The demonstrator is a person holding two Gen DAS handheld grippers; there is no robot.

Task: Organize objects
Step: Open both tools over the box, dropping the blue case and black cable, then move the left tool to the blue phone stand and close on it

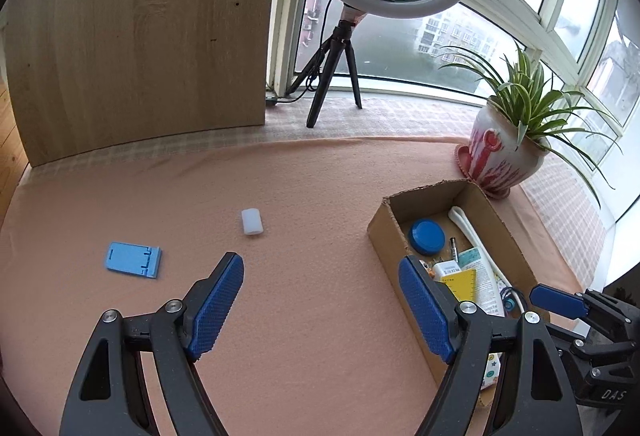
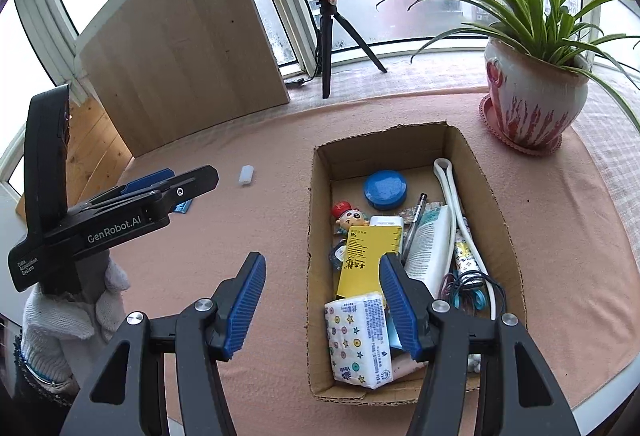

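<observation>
A cardboard box (image 2: 318,196) stands on the pink cloth, filled with several items: a blue round tin (image 2: 385,189), a tissue pack (image 2: 358,340), a yellow packet (image 2: 370,260), a white tube and a pen. In the left wrist view the box (image 1: 378,232) sits to the right. A small white cylinder (image 1: 252,222) and a light blue phone stand (image 1: 133,260) lie loose on the cloth ahead of my left gripper (image 1: 320,268), which is open and empty. My right gripper (image 2: 322,268) is open and empty too, hanging over the box's near left wall.
A potted spider plant (image 2: 536,92) on a pink saucer stands behind the box. A ring light on a black tripod (image 1: 338,76) and a wooden board (image 1: 140,36) stand at the back by the window. A gloved hand (image 2: 72,320) holds the left gripper.
</observation>
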